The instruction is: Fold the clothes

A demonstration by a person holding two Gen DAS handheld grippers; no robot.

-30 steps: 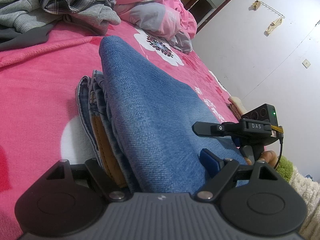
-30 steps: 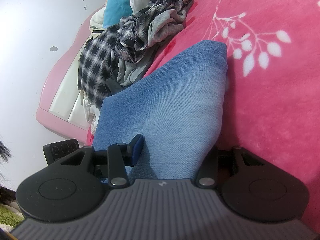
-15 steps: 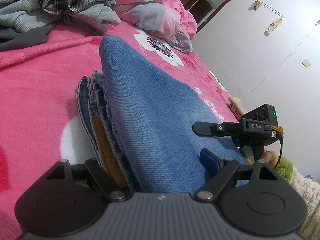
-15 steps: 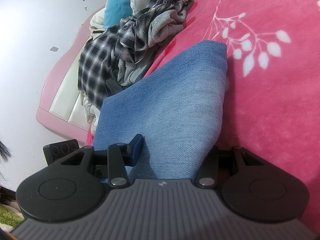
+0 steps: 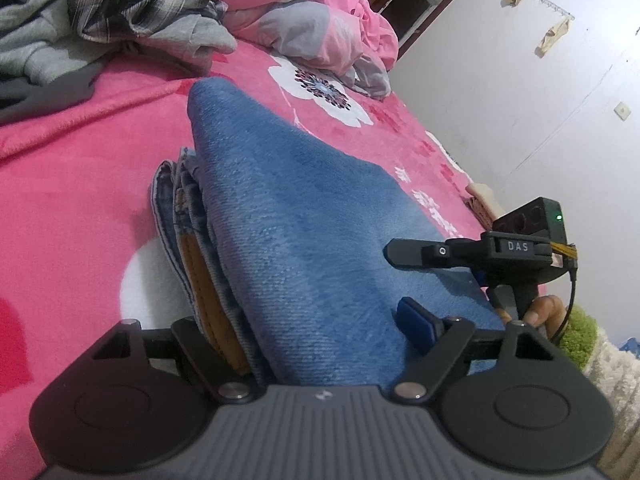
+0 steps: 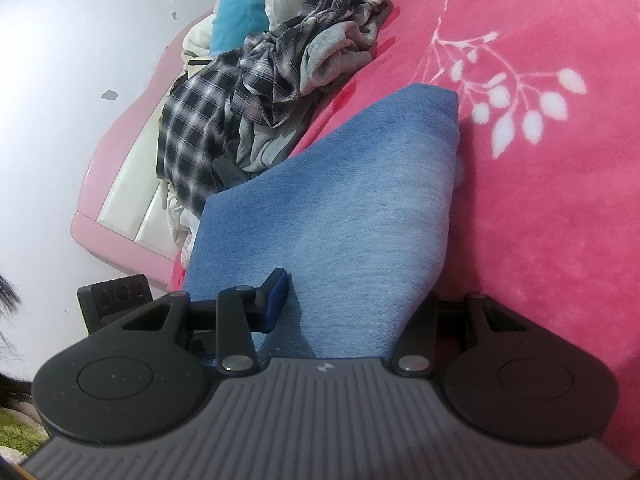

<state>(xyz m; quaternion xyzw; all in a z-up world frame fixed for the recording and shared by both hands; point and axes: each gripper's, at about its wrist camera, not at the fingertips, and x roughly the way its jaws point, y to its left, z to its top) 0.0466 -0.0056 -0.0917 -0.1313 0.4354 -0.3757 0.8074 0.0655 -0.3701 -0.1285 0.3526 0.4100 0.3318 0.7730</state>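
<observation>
The folded jeans [image 5: 304, 232] lie on the pink blanket [image 5: 72, 184], near edge clamped by both the left gripper [image 5: 320, 332] and right gripper [image 6: 352, 304], each with one finger hidden under denim.

Both fisheye views are evenly lit by soft, diffuse room light, with no glare and only faint shadows, chiefly a narrow dark band where the jeans [image 5: 304, 240] meet the bed [image 5: 72, 184] and beneath the plaid shirt [image 6: 208, 120]. Barrel distortion bends the wall [image 5: 520, 92] and the bed's edges towards the frame borders. The centre is fairly sharp, showing denim weave, while the corners soften and the nearby claw [image 6: 352, 300] housing looks slightly blurred.
</observation>
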